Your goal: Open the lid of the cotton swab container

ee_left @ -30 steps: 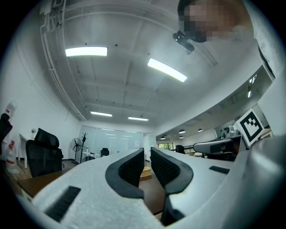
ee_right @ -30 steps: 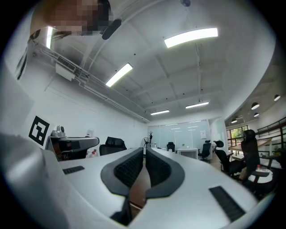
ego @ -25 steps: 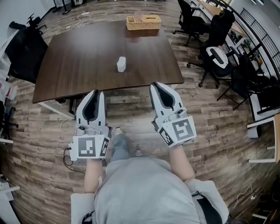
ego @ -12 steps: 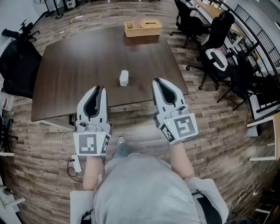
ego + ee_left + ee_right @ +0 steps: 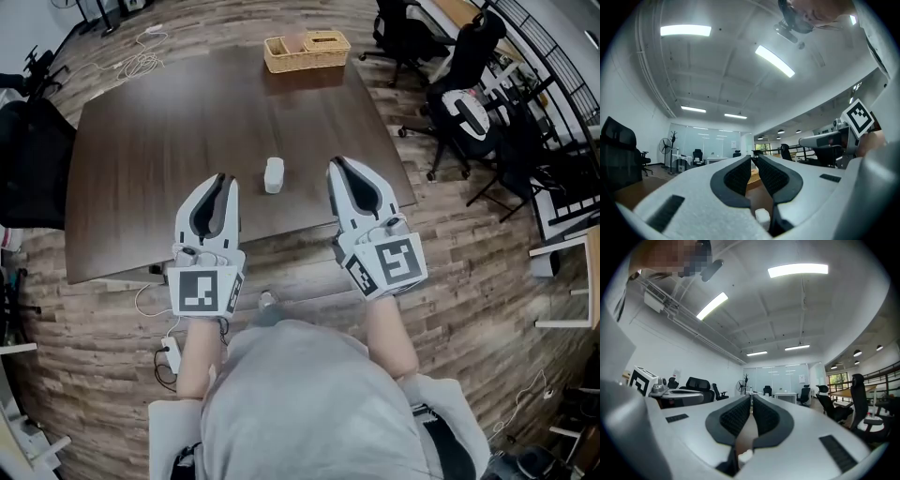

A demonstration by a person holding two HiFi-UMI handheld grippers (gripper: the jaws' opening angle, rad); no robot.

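Though near table edge [image 5: 281, 217], container [image 5: 274, 174] free-standing.

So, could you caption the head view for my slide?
Left gripper and right gripper, both shut and empty, flank the white container on the dark table.

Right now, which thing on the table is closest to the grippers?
The small white cotton swab container, near the table's front edge; the wicker basket sits at the far edge.

The container [image 5: 273, 174] is sitting on the counter's [image 5: 159, 122] near half, between the left tool [image 5: 223, 179] and the right tool [image 5: 339, 165]. The basket [image 5: 307, 52] is lying at the far edge, and chairs [image 5: 469, 89] are standing to the right.
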